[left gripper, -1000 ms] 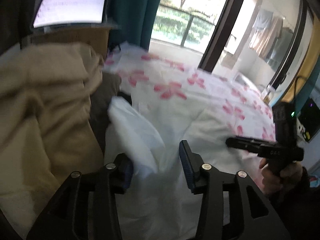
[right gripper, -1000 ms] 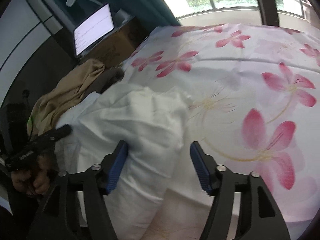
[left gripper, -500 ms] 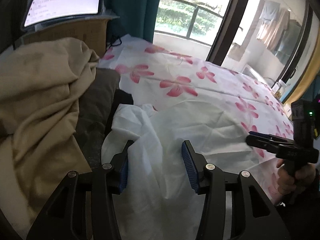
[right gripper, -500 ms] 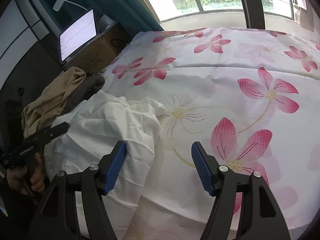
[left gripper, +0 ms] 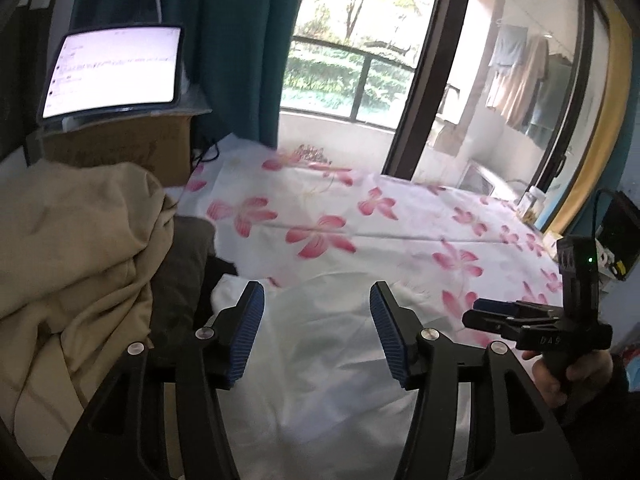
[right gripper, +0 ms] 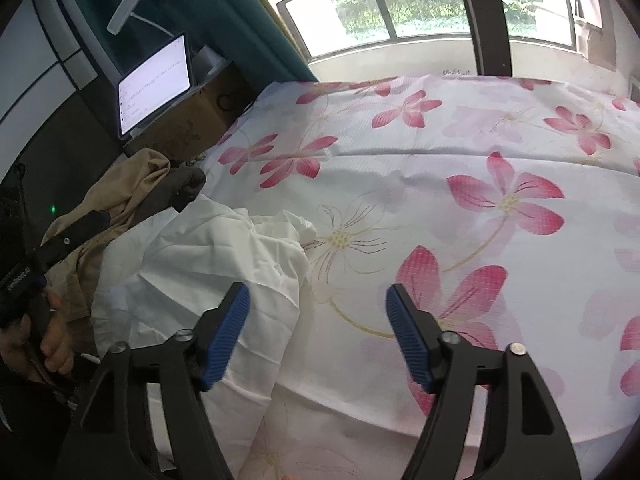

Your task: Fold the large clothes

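Observation:
A white garment [left gripper: 320, 360] lies crumpled on the near left part of a bed covered by a pink-flowered sheet [left gripper: 400, 216]. My left gripper [left gripper: 316, 308] hovers above it, its jaws opening, with no cloth pinched between the blue pads. In the right wrist view the same garment [right gripper: 224, 248] spreads under the left finger of my right gripper [right gripper: 318, 300]. Its jaws are opening too, over the garment's edge and the sheet [right gripper: 480, 160]. Each gripper shows in the other's view: the right gripper [left gripper: 480, 314] held by a hand, the left gripper [right gripper: 76, 232] at the far left.
A beige heap of clothes [left gripper: 72, 240] and a dark grey garment [left gripper: 180, 272] lie left of the white one. Behind them a cardboard box [left gripper: 120, 144] carries a lit tablet [left gripper: 116, 72]. A teal curtain [left gripper: 240, 40] and a large window [right gripper: 400, 0] stand beyond the bed.
Both grippers have drawn back and risen a little, and their jaws stand wider. The white cloth that bulged up between the fingers has sunk flat onto the bed.

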`<state>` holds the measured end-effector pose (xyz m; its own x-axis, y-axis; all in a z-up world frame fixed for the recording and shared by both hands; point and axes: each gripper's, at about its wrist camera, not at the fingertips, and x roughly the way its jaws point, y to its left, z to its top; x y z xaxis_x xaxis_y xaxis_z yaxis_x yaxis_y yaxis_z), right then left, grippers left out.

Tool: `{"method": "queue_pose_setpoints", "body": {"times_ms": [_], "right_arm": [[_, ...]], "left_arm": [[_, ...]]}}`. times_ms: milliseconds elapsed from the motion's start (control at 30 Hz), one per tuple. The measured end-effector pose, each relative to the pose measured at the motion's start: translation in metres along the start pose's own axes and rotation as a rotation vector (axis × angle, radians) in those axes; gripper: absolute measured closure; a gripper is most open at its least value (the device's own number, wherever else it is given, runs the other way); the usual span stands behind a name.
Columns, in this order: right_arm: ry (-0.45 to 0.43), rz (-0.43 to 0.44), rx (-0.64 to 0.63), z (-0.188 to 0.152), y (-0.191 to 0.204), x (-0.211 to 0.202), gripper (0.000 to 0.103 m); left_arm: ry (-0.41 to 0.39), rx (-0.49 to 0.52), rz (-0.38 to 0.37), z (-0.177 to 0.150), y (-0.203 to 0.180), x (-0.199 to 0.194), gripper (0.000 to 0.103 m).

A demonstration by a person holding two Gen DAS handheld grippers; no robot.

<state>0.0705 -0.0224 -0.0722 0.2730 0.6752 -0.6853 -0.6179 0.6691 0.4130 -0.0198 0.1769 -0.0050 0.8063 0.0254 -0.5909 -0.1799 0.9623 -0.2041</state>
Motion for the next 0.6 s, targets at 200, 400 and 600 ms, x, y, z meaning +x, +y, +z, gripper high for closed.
{"method": "queue_pose_setpoints", "body": {"times_ms": [200,400,600], "right_arm": [[-0.037,-0.016,0.029,-0.005,-0.008,-0.017,0.022],[-0.066,-0.055,0.042,-0.013,-0.017,-0.033,0.022],[-0.097,-0.127,0.03,-0.025,-0.029,-0.05,0.021]], "left_arm": [[0.0,0.013,-0.03,-0.002,-0.015,0.001,0.044],[0.028,-0.009,-0.011,-0.011,-0.026,0.007,0.044],[0.02,-0.018,0.044,-0.019,-0.043,0.011,0.029]]}}
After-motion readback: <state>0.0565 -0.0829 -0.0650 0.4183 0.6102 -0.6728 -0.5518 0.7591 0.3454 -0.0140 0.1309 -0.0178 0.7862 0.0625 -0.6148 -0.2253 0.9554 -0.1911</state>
